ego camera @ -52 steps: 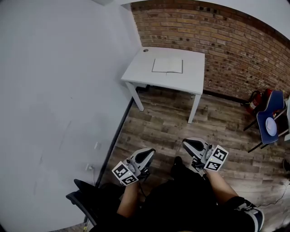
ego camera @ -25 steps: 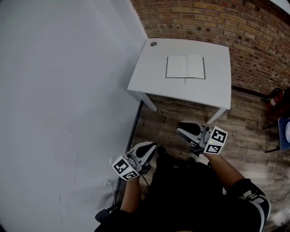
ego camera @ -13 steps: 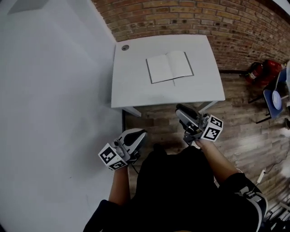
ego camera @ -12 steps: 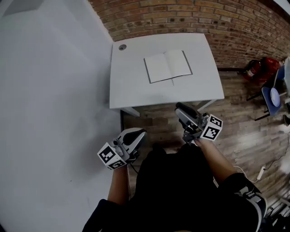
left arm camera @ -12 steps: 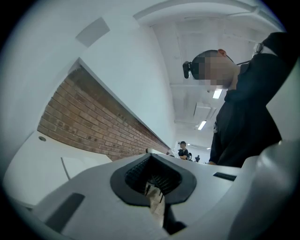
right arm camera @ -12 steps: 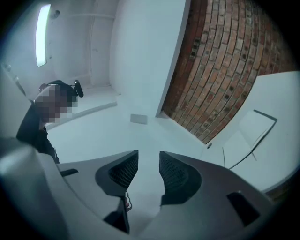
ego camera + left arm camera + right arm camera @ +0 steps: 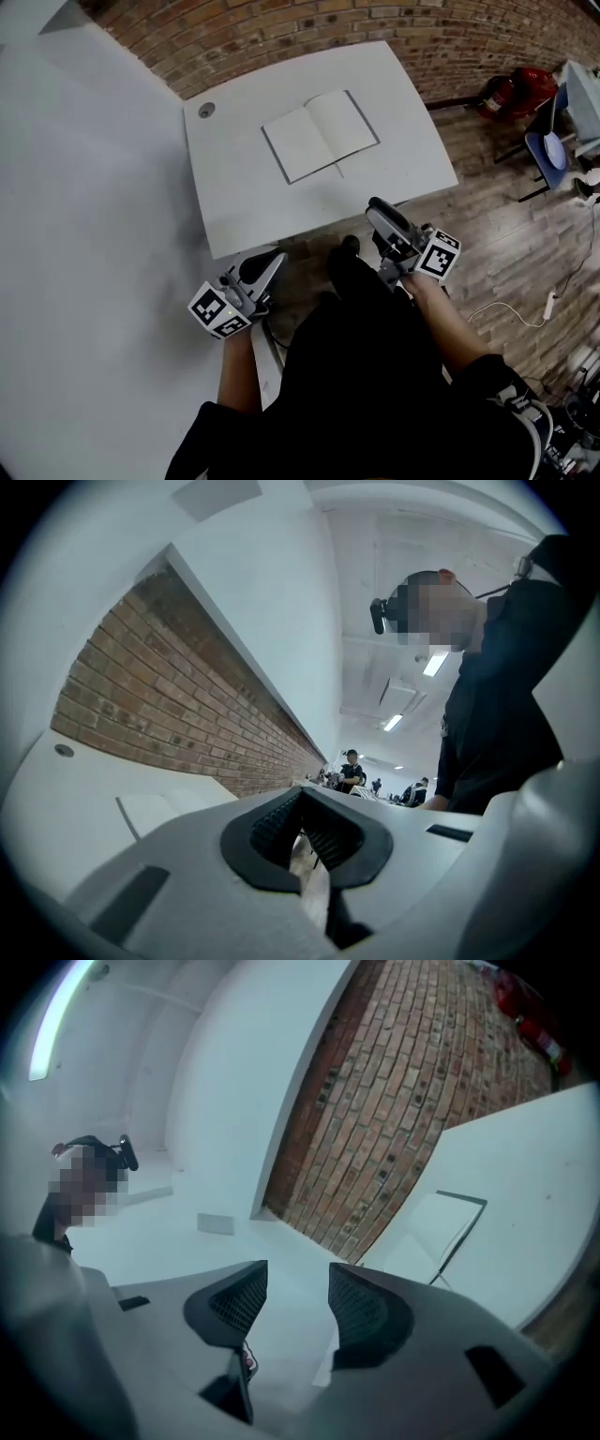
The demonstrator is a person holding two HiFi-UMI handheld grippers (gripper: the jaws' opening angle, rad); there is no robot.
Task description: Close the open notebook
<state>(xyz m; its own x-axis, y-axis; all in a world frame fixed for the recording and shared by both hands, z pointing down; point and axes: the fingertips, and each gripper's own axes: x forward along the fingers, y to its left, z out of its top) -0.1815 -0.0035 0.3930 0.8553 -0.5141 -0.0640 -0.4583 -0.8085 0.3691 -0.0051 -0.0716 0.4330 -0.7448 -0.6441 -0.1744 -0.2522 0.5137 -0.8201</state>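
Left claw (image 7: 263,266) pressed together, right claw (image 7: 379,213) opening, empty, both short of the surface (image 7: 234,192); a rushed reach may shove the open notebook (image 7: 321,135) rather than fold it.

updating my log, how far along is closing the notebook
Done: nothing; the notebook lies open on the white table. In hand: left gripper and right gripper, both empty, sit short of it, the right's jaws opening. To do: reach it and fold one half over.

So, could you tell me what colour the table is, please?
White; the head view shows the table best.
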